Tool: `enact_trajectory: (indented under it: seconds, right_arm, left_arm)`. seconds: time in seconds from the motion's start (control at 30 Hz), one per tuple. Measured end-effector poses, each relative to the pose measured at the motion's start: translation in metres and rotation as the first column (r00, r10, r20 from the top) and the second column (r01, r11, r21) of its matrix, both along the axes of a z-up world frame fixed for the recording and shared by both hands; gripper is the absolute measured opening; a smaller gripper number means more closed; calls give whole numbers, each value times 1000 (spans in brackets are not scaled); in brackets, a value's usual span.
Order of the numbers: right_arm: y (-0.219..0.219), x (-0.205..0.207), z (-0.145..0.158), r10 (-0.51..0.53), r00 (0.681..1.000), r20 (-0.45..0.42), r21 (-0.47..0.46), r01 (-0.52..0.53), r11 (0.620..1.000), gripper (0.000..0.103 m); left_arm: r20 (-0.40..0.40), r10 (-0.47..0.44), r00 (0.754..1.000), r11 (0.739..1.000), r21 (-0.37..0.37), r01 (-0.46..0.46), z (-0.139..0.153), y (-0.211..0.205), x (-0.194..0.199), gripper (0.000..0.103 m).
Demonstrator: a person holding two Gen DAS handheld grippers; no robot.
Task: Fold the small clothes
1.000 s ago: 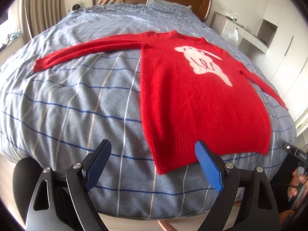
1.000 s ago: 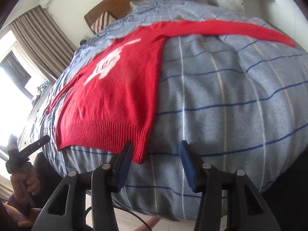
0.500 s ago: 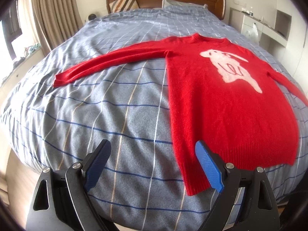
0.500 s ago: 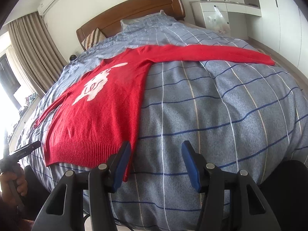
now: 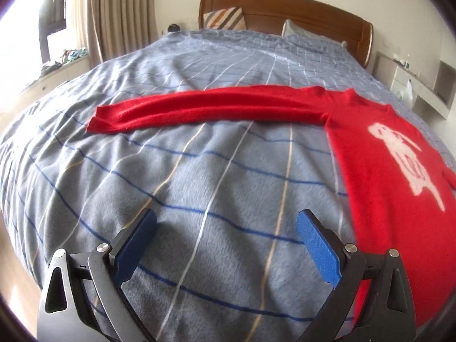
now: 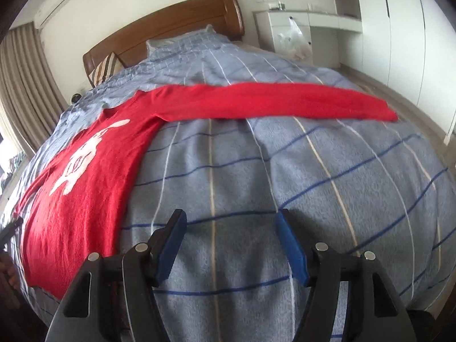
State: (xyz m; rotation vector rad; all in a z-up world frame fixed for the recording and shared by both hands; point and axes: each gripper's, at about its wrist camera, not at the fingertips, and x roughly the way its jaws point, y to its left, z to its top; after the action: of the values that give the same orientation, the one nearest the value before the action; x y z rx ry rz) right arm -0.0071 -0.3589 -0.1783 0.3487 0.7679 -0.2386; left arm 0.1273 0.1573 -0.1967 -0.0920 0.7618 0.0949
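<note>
1. Covering nearly everything in sight, the bed [image 5: 199, 188] wears a grey-blue blanket crossed with blue and cream lines, its wooden headboard [image 5: 285, 8] against the far wall.
2. Flat on that blanket lies the red sweater [image 5: 384, 188], white figure up, both sleeves stretched straight out sideways.
3. Over bare blanket beside the sweater's body hangs the left gripper [image 5: 226, 245], its jaws very wide, having just been opening, nothing between them.
4. On the other side, the right gripper [image 6: 230, 242] has likewise just been opening; moderately wide, empty.
</note>
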Motion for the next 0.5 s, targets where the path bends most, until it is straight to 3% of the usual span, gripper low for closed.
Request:
enact_trajectory:
  seconds: [0.1, 0.23, 0.5]
  right_arm:
    - [0, 2, -3, 5, 1000, -8, -10, -6, 1000, 66]
    - [5, 6, -6, 14, 1000, -10, -27, -14, 1000, 75]
    - [1, 5, -8, 11, 1000, 7, 5, -11, 1000, 76]
  left_arm:
    - [-3, 14, 1000, 999, -39, -14, -2, 4, 0, 102]
    - [-5, 1, 1000, 1000, -16, -1, -9, 1, 1, 103]
    - [0, 2, 1000, 1000, -9, -2, -10, 0, 0, 103]
